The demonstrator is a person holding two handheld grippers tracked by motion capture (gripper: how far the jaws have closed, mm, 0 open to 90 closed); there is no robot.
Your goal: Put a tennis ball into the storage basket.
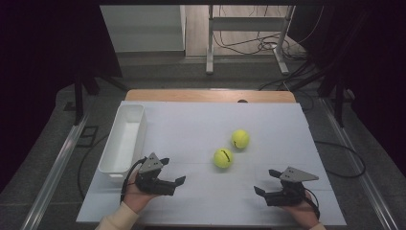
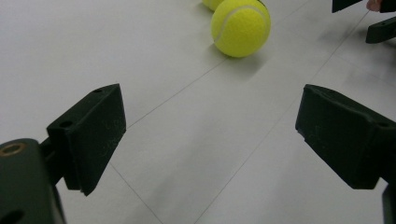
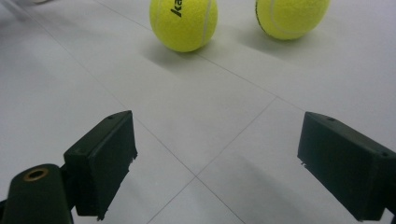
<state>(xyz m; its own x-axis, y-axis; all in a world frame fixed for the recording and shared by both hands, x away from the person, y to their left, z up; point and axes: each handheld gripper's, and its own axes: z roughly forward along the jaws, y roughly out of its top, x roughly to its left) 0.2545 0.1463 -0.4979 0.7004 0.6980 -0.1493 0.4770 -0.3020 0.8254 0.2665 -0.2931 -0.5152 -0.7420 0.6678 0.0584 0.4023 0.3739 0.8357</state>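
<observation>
Yellow tennis ball [image 3: 183,23] | black print, perhaps "ka" | left tool [image 1: 172,171], right tool [image 1: 267,182] spread, empty

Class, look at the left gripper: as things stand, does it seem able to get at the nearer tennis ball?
Probably yes. The left gripper has its jaws open toward the nearer tennis ball, with bare white table between them.
</observation>
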